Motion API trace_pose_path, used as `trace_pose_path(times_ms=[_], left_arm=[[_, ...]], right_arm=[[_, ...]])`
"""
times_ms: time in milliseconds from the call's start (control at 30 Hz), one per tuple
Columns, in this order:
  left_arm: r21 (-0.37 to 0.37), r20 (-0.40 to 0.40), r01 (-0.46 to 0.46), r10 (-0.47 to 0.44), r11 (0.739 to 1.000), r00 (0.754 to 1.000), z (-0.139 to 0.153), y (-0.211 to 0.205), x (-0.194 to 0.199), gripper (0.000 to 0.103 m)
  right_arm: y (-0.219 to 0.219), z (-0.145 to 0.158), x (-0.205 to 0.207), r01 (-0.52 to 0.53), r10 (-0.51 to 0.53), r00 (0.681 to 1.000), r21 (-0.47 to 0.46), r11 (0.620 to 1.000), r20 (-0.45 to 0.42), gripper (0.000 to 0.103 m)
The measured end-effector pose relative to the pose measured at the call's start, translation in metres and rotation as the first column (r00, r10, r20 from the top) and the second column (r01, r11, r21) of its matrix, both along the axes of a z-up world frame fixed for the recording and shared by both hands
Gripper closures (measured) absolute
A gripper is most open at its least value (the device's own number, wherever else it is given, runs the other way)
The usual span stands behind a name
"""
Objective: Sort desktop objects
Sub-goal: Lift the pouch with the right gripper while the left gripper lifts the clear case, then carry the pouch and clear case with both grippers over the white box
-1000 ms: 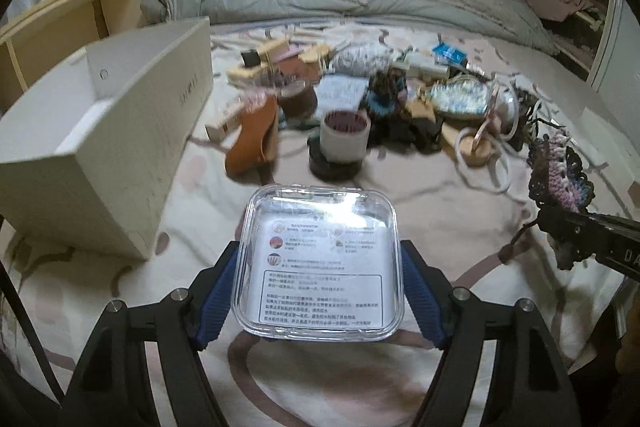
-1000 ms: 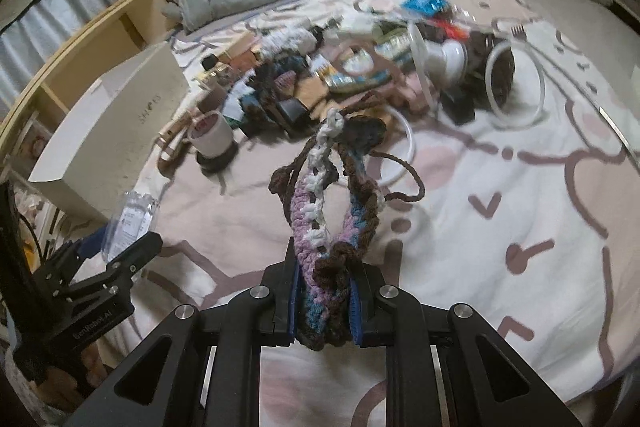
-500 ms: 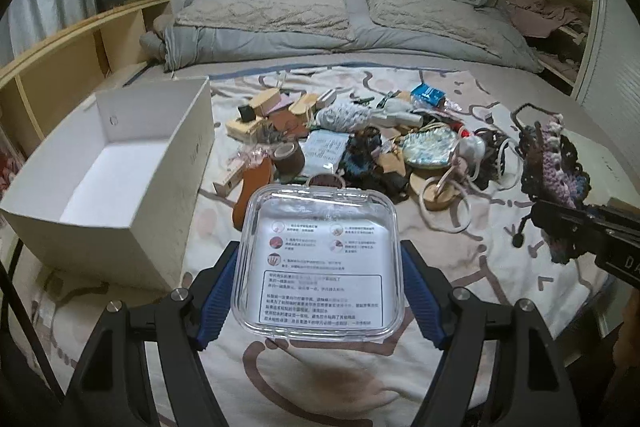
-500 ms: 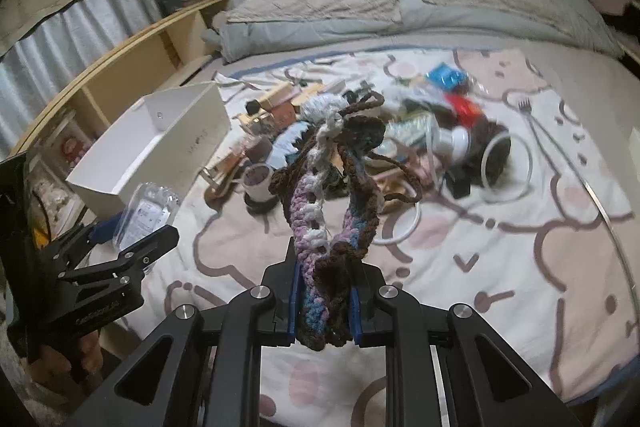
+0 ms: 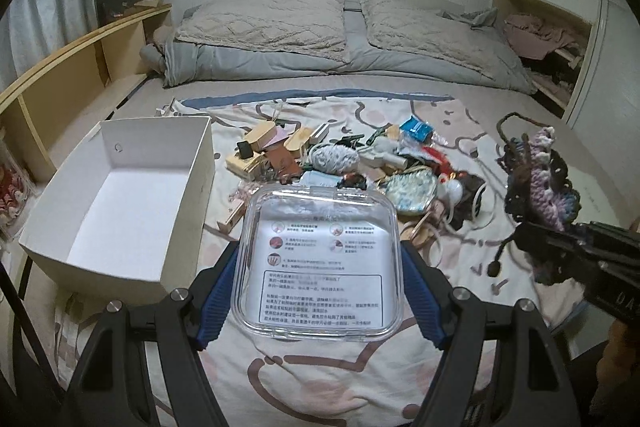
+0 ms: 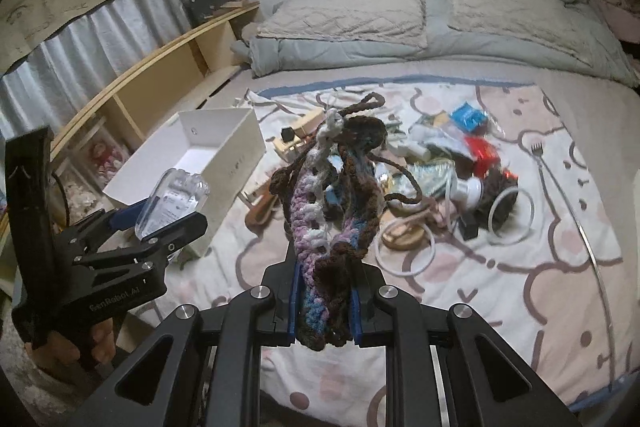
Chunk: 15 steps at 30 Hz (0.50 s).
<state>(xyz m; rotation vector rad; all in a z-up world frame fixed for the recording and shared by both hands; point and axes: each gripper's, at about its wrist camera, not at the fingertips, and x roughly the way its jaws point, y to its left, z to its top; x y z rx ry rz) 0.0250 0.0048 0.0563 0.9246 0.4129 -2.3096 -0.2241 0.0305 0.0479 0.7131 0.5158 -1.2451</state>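
My left gripper (image 5: 320,291) is shut on a clear plastic box (image 5: 320,263) with a printed label and holds it above the bed's near edge; it also shows in the right wrist view (image 6: 172,199). My right gripper (image 6: 324,303) is shut on a crocheted yarn piece (image 6: 336,199) in brown, purple and blue, held upright; it shows at the right of the left wrist view (image 5: 536,183). An open white cardboard box (image 5: 120,203) stands empty on the bed at the left. A pile of small objects (image 5: 344,163) lies in the middle of the patterned sheet.
Pillows and a grey duvet (image 5: 344,47) lie at the head of the bed. A wooden shelf (image 5: 80,67) runs along the left. White rings (image 6: 512,211), a fork (image 6: 538,155) and a wooden stand (image 6: 402,237) lie on the right of the sheet.
Both grippers have risen and pulled back from the pile, each keeping its object. The white box's inside now shows from above.
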Motion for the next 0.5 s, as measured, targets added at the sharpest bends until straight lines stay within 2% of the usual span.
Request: trace_pose_path(times_ms=[67, 267, 500], left_arm=[[-0.002, 0.004, -0.002, 0.002, 1.000, 1.000, 0.013, -0.005, -0.004, 0.027], [-0.088, 0.020, -0.030, 0.032, 0.996, 0.999, 0.047, -0.021, -0.009, 0.027], [-0.116, -0.006, -0.089, 0.089, 0.989, 0.996, 0.068, -0.059, -0.003, 0.027]], right_arm=[[-0.005, 0.010, 0.002, -0.007, 0.007, 1.000, -0.001, 1.000, -0.006, 0.083], [-0.025, 0.044, 0.017, -0.035, 0.034, 0.998, -0.027, 0.999, -0.048, 0.083], [-0.062, 0.074, 0.043, -0.073, 0.072, 0.997, -0.032, 0.997, -0.042, 0.083]])
